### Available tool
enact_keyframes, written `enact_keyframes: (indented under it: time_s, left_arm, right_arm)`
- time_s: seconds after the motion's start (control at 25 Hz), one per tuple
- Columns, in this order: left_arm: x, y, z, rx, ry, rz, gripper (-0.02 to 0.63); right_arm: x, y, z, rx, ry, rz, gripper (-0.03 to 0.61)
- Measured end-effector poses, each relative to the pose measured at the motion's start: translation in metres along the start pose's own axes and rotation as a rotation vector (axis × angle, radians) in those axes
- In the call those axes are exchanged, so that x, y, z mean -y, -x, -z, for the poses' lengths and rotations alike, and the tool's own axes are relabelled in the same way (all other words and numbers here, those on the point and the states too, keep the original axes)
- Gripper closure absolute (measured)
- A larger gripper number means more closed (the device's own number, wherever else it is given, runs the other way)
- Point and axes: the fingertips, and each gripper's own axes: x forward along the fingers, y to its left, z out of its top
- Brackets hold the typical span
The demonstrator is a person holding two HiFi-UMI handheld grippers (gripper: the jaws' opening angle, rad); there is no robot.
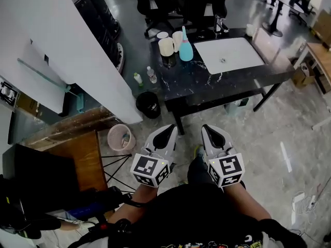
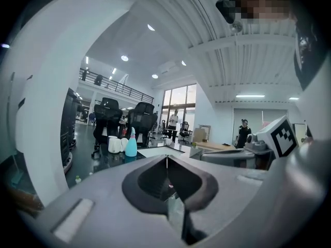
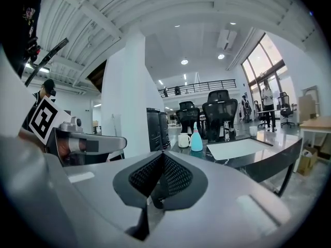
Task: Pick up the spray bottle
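A light blue spray bottle (image 1: 185, 48) stands upright at the far left of a dark marble table (image 1: 243, 79), beside two white mugs (image 1: 166, 46). The spray bottle (image 2: 131, 144) also shows far off in the left gripper view, and the spray bottle (image 3: 196, 140) in the right gripper view. Both grippers are held close to my body, well short of the table. My left gripper (image 1: 166, 134) is shut with nothing in it. My right gripper (image 1: 211, 133) is shut and empty too.
A white board (image 1: 227, 55) lies on the table right of the bottle. Black office chairs (image 1: 178, 1) stand behind the table. A white pillar (image 1: 67, 45) rises at the left, with a black bin (image 1: 149, 104), a pink bin (image 1: 121, 137) and two small bottles (image 1: 145, 76) on the floor.
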Motion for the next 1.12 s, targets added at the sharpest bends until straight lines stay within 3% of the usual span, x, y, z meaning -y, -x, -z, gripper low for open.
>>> enact_keyframes:
  time_s: [0.32,0.6,0.84,1.12]
  left_arm:
    - [-0.07,-0.133,-0.035,-0.004,-0.045,-0.032,0.609]
    - [-0.12,-0.183,-0.044,-0.031,-0.009,-0.09,0.609]
    - [-0.168,-0.213,-0.042,-0.045,0.013,-0.059,0.609]
    - [-0.215,-0.232,-0.044,-0.088,0.004,-0.009,0.609]
  right_arm:
    - [0.094,-0.127,-0.023,0.002,-0.014,-0.049,0.555]
    - [0.123,-0.21,-0.035,-0.038,-0.007,-0.078,0.554]
    - [0.147,-0.284,-0.042,0.002,0.012,0.02,0.554]
    - [0.175,-0.36,-0.053,0.024,-0.007,0.172,0.491]
